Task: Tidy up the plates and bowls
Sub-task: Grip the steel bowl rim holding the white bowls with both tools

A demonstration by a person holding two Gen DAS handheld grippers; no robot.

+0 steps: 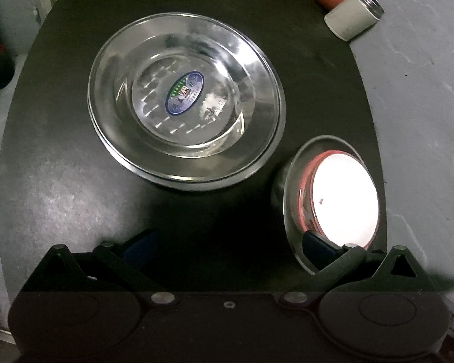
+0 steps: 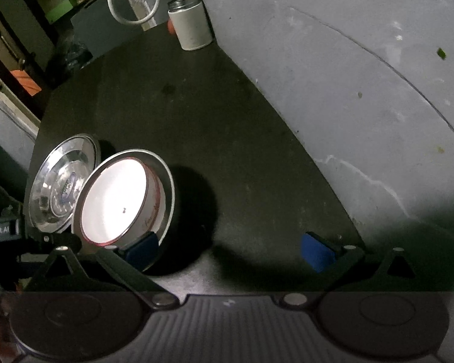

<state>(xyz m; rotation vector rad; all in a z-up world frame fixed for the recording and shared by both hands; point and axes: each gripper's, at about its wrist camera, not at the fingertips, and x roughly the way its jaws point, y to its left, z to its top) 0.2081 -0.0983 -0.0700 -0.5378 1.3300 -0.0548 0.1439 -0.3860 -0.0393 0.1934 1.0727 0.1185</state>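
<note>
Two grippers, left (image 1: 227, 242) and right (image 2: 227, 248), jaws wide and empty, flank the nested bowls (image 1: 330, 199); clipping a rim could tip them.

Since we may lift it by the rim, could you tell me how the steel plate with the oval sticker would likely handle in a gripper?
The steel plate looks rigid, thin and probably light. Its polished, sloping rim may slip between the left gripper pads. It lies flat on the dark mat, so it seems unlikely to roll or tip.
</note>
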